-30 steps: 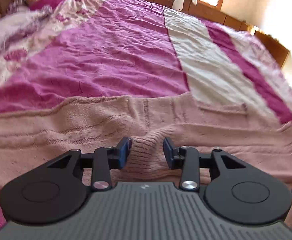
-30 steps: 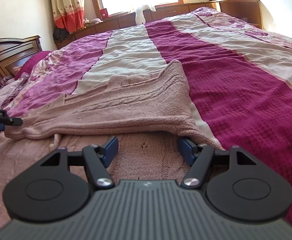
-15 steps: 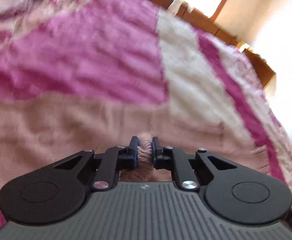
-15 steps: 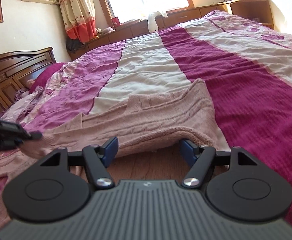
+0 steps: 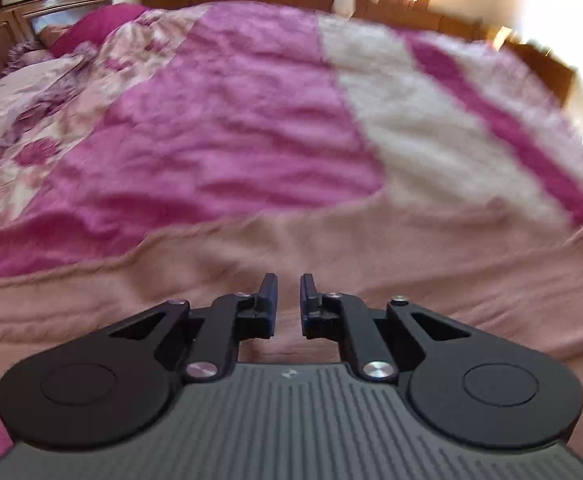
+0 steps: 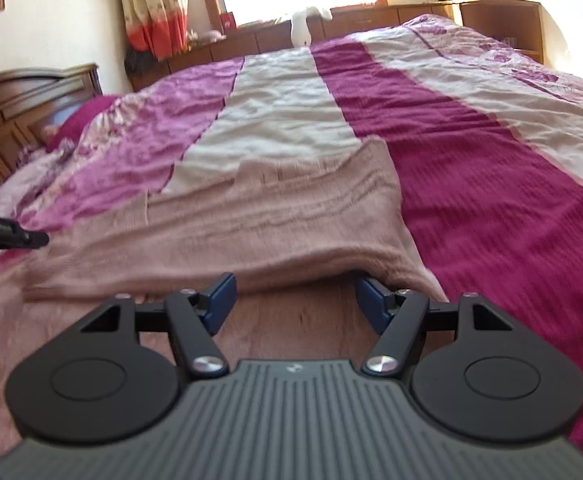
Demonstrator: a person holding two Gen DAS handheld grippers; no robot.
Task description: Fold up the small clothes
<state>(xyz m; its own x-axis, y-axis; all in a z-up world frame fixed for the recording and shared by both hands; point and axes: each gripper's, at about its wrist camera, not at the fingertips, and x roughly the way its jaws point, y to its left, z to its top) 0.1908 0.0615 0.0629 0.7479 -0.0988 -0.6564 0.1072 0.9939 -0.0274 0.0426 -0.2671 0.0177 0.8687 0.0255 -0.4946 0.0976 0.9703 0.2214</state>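
**Pink knit sweater spread across the striped bed**

We see the pink knit sweater (image 6: 275, 216) lying on the bed cover (image 6: 491, 168), a quilt of magenta and cream stripes, with one layer folded over another near us. Our right gripper (image 6: 295, 294) sits low at that fold, its blue fingers (image 6: 221, 294) spread wide, their tips just under the raised edge of the upper layer without pinching it. Our left gripper (image 5: 288, 298) hovers over the sweater's near part (image 5: 371, 256); its jaws stand close together with a narrow gap, and nothing shows between them. That view is blurred. A wooden headboard (image 6: 19, 112) stands at far left.
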